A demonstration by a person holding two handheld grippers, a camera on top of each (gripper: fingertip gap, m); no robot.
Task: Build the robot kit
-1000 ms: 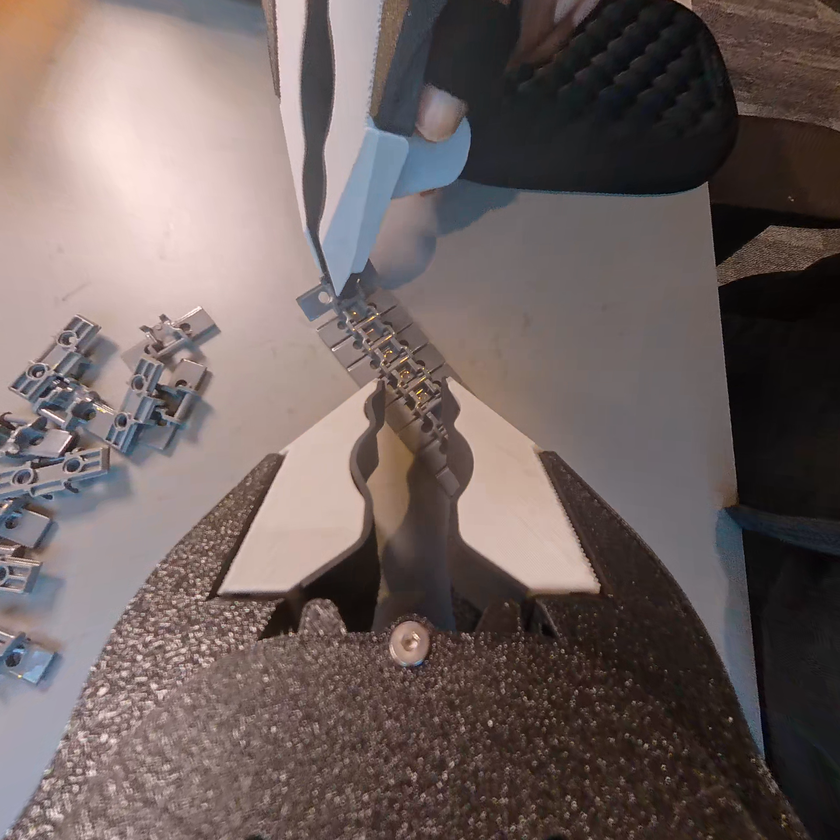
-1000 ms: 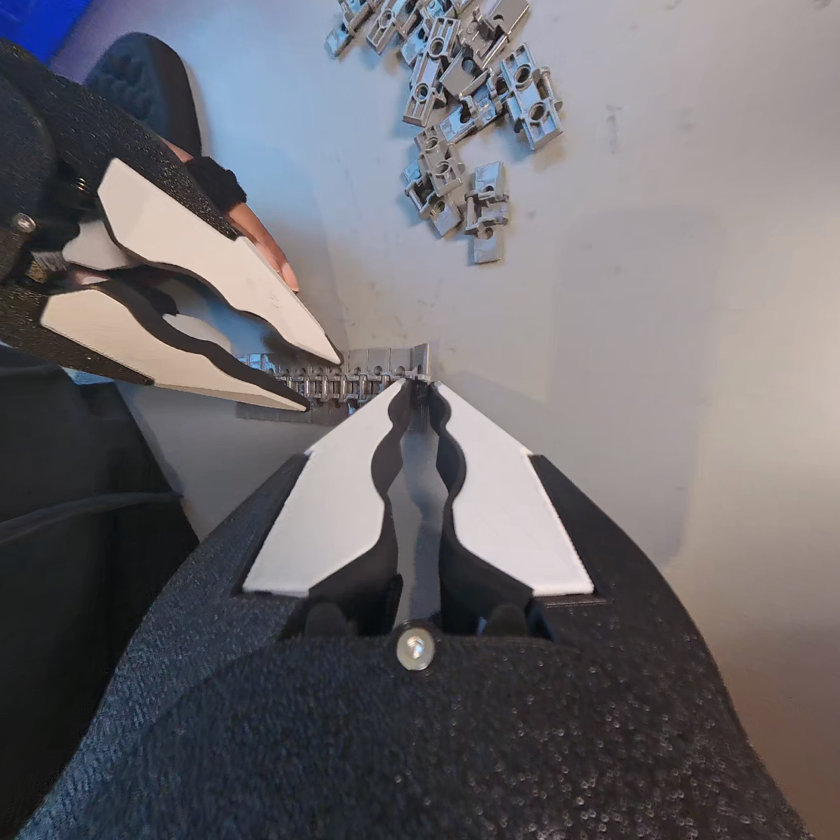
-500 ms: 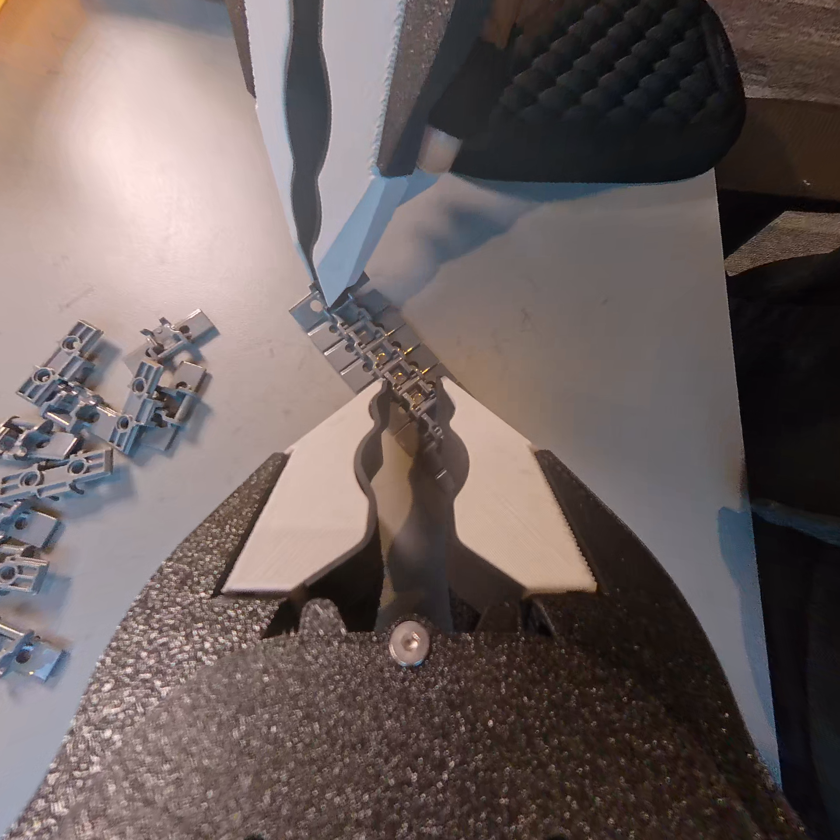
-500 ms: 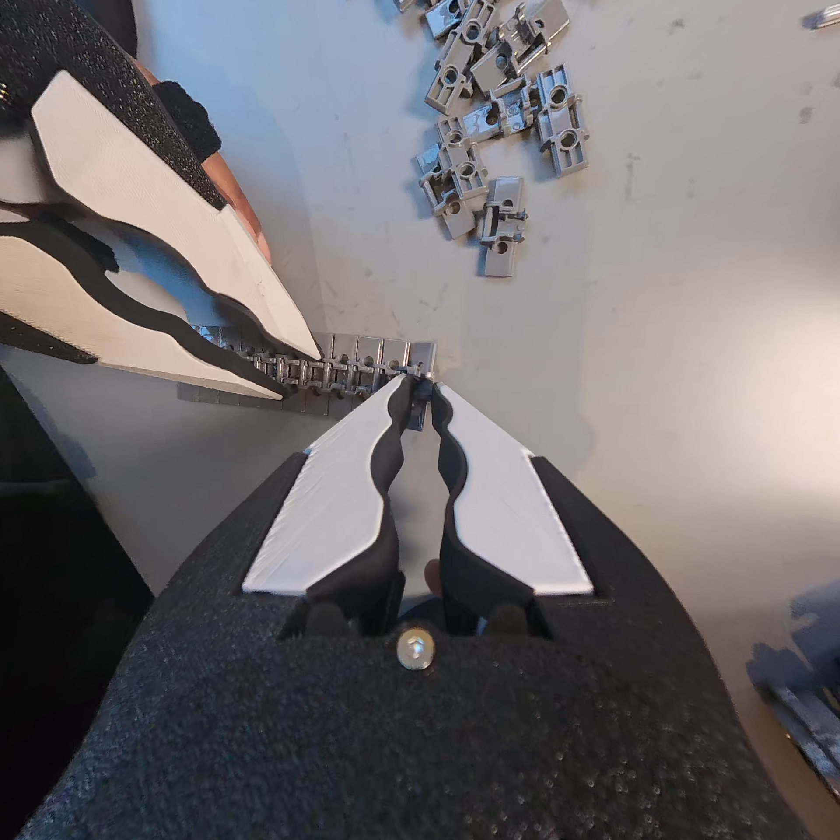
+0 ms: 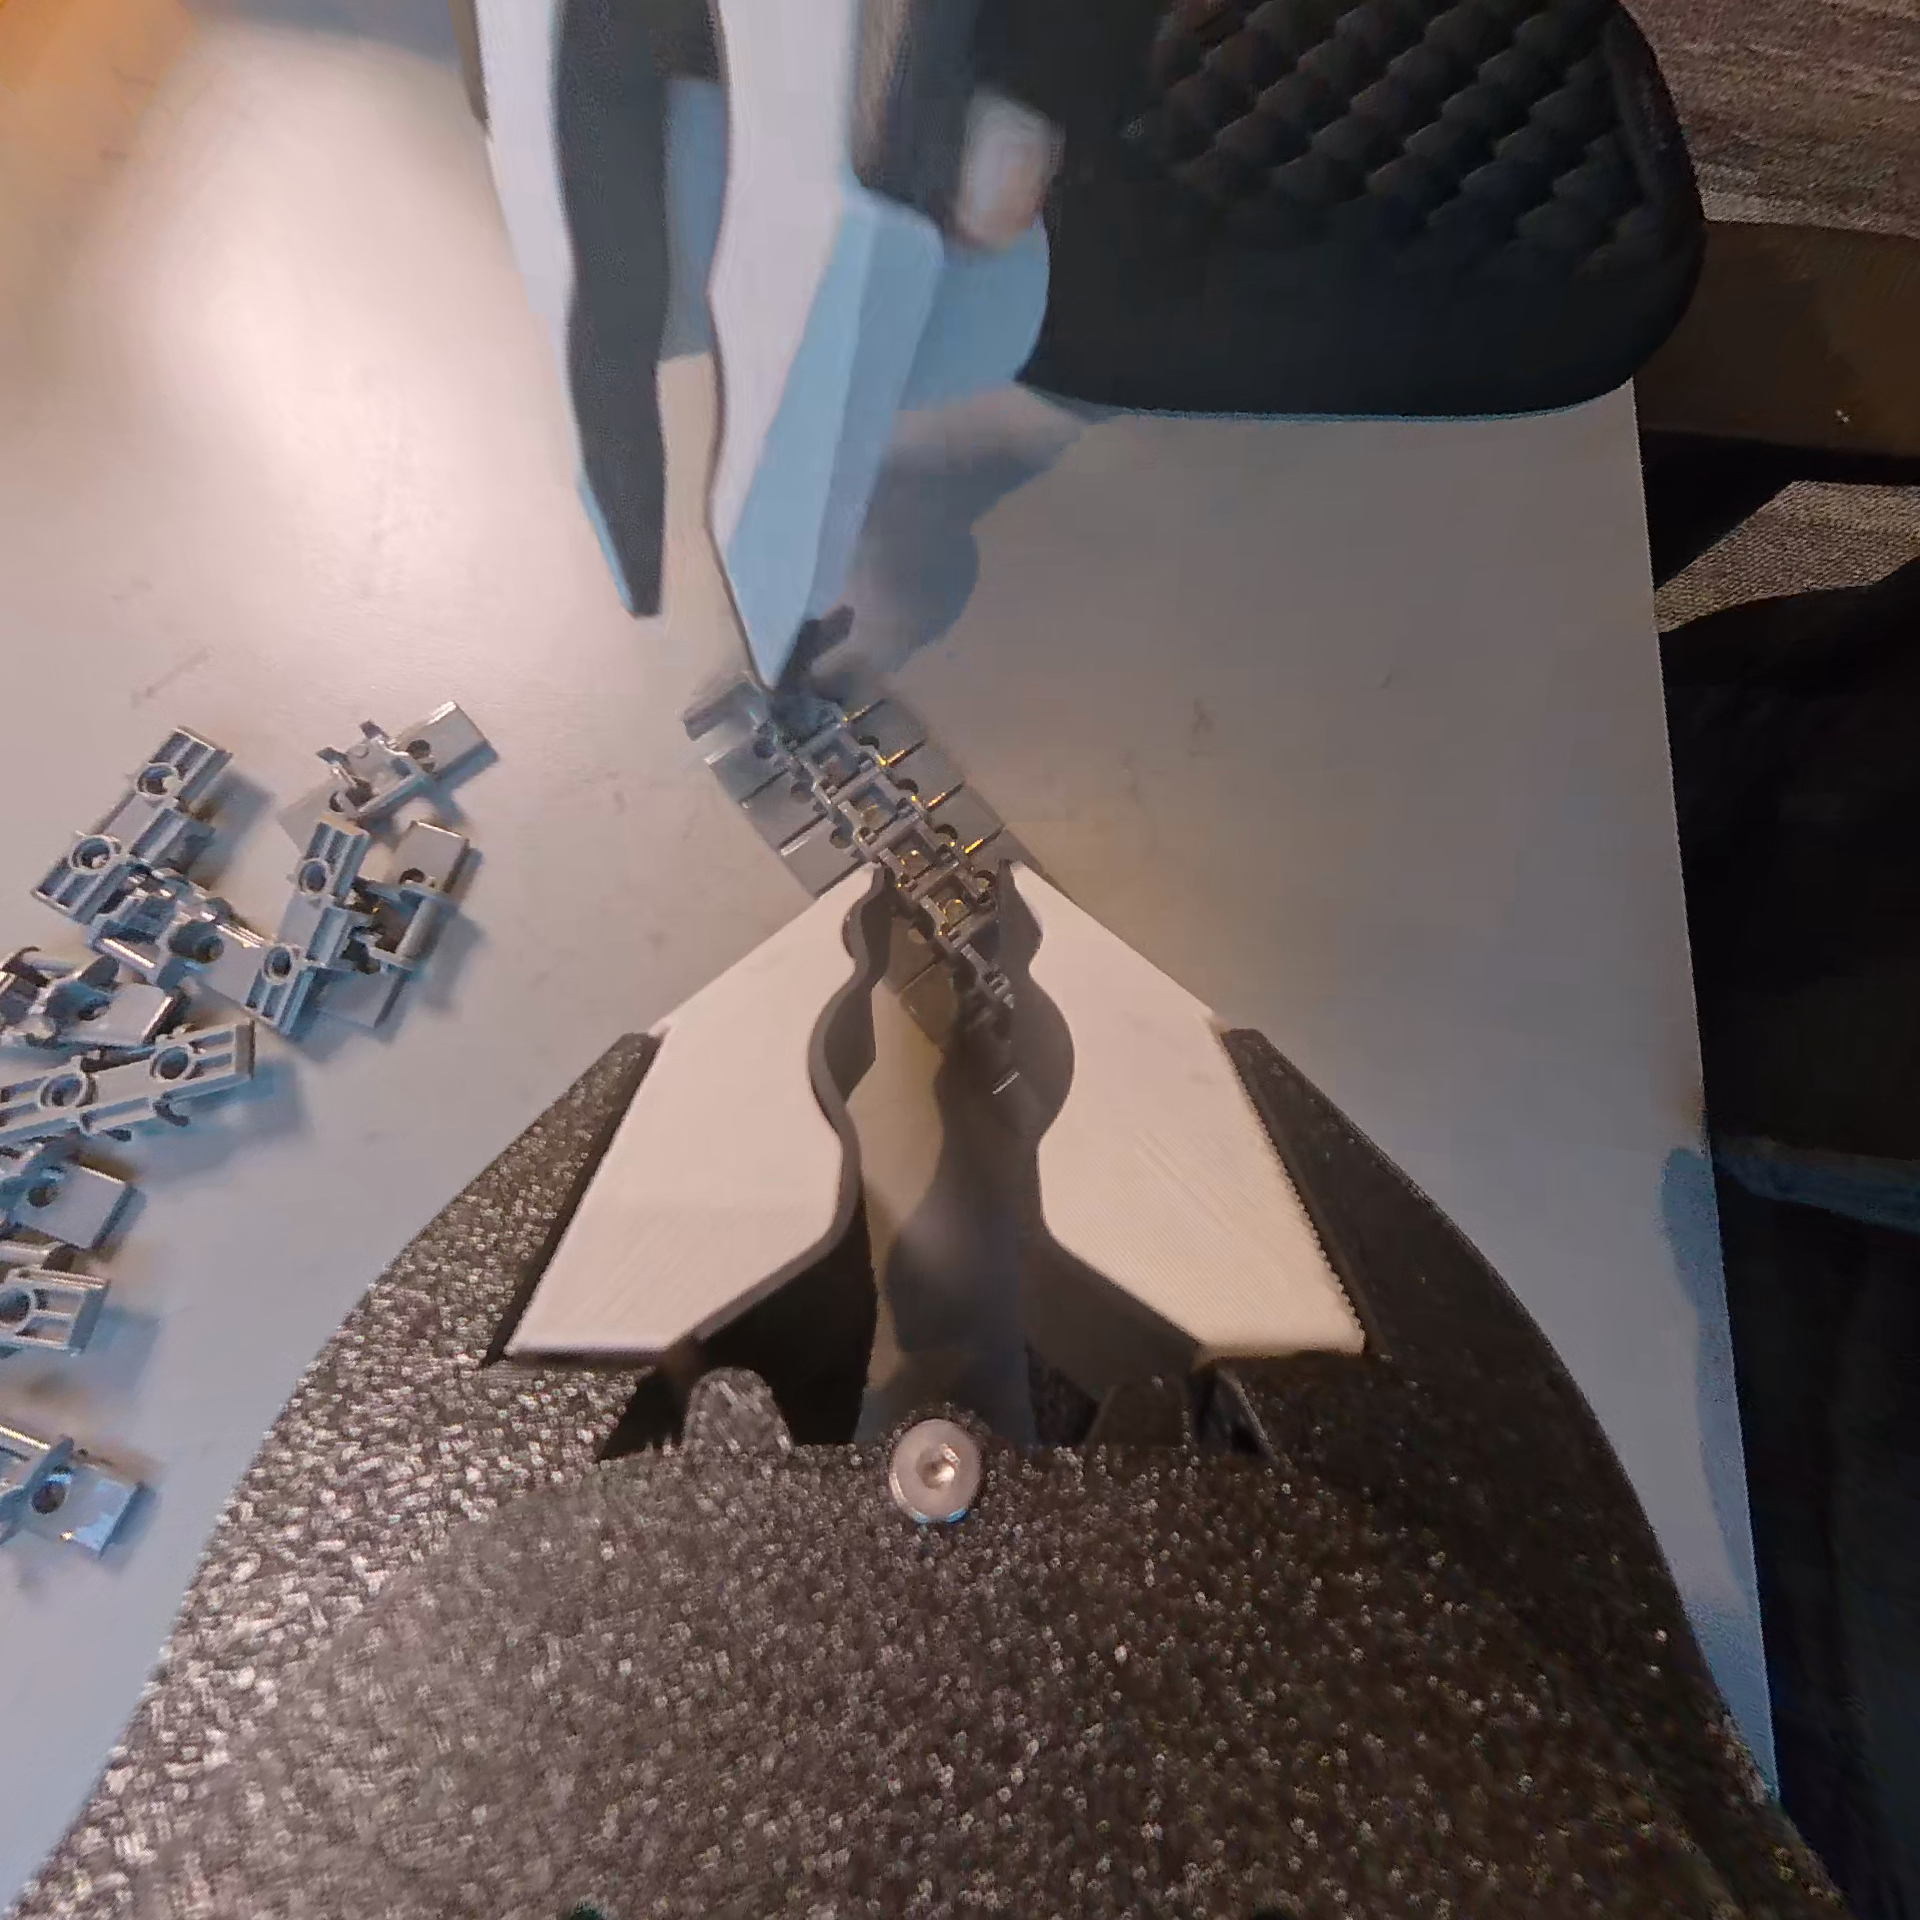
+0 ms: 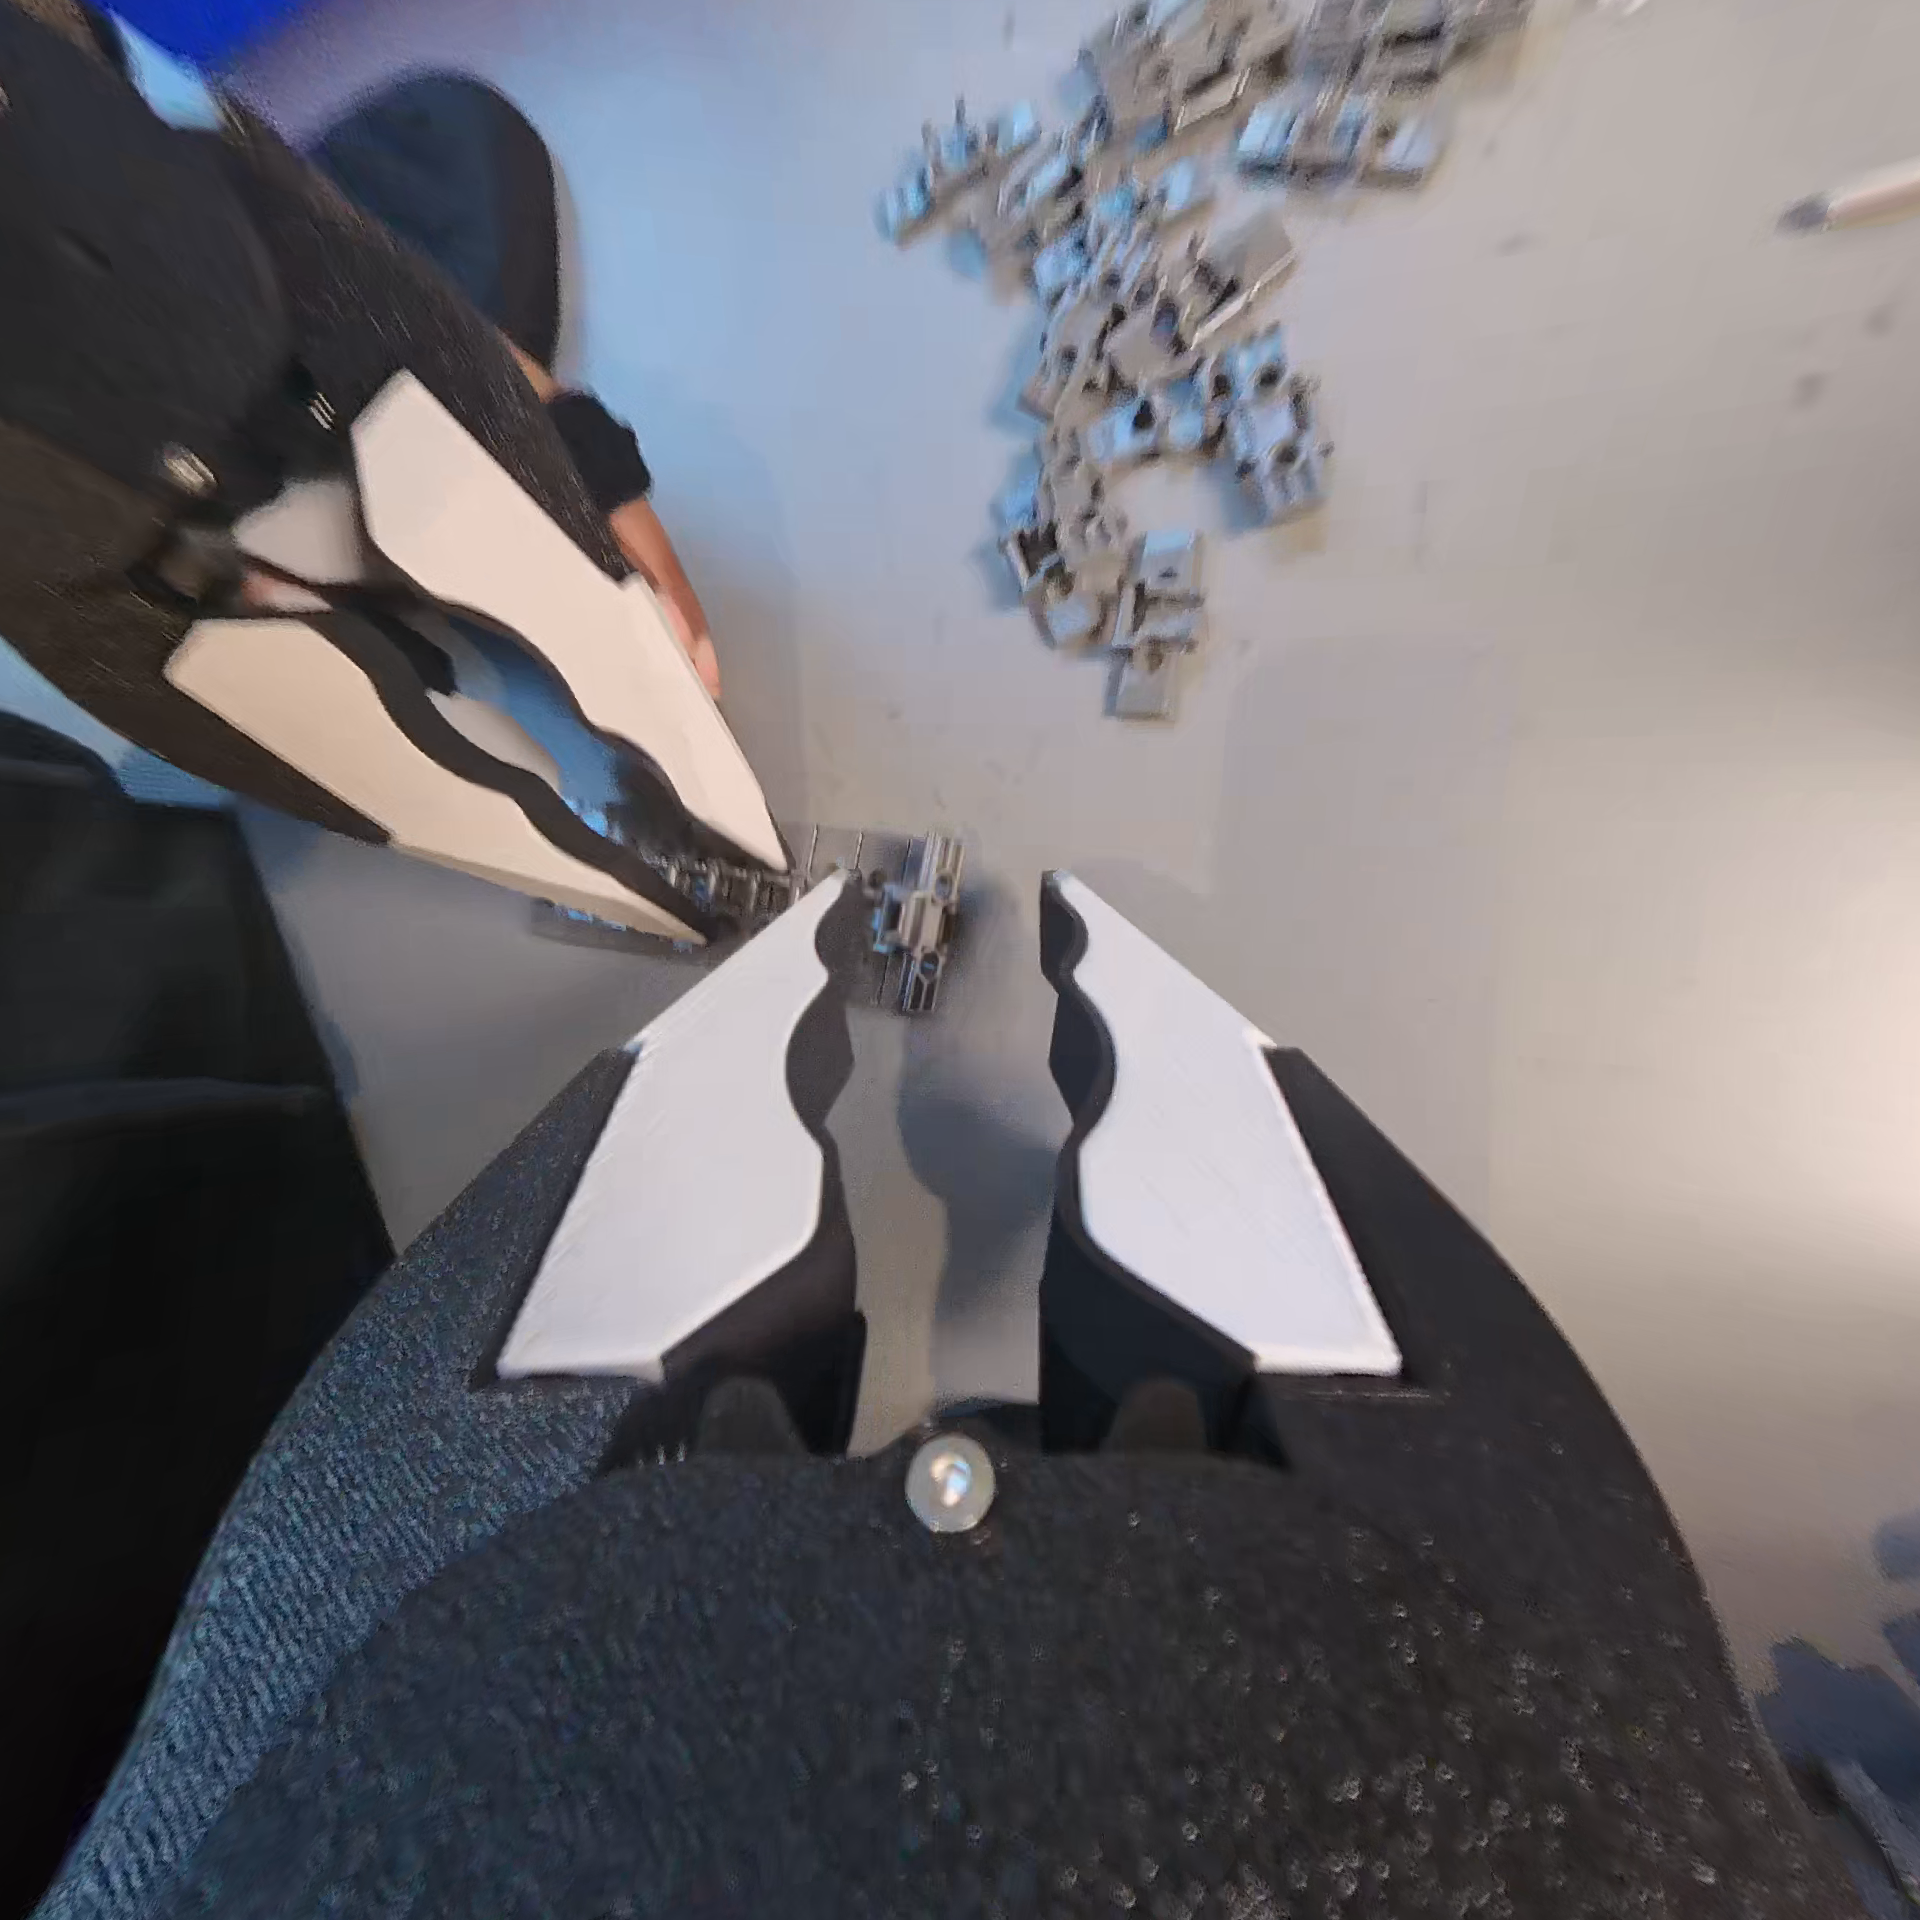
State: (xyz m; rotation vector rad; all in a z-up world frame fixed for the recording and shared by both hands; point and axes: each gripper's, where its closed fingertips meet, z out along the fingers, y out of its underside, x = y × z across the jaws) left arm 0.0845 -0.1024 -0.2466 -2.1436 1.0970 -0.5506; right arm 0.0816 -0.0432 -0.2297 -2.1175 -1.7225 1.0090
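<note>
A short chain of grey track links [image 5: 842, 790] lies on the white table [image 5: 1299, 727]. My left gripper [image 5: 945, 894] is shut on the near end of the chain, with links running back between its fingers. My right gripper [image 5: 707, 634] is open, its tips just above the chain's far end link. In the right wrist view the right gripper [image 6: 945, 883] stands open around the end link of the chain [image 6: 920, 925], apart from it. The left gripper [image 6: 743, 899] grips the chain from the left.
A pile of loose grey links [image 5: 208, 987] lies left of the chain, also in the right wrist view [image 6: 1143, 416]. The table edge [image 5: 1673, 935] runs close on the right, with a dark padded seat [image 5: 1351, 208] beyond. A pen-like object [image 6: 1860, 197] lies far off. From my right tips it is roughly 15 cm to the pen-like object [image 6: 1860, 197]; from my left, 20 cm.
My right gripper was shut on the chain's end link; it has opened and let go, lifting back slightly. The left gripper still holds the chain in place.
</note>
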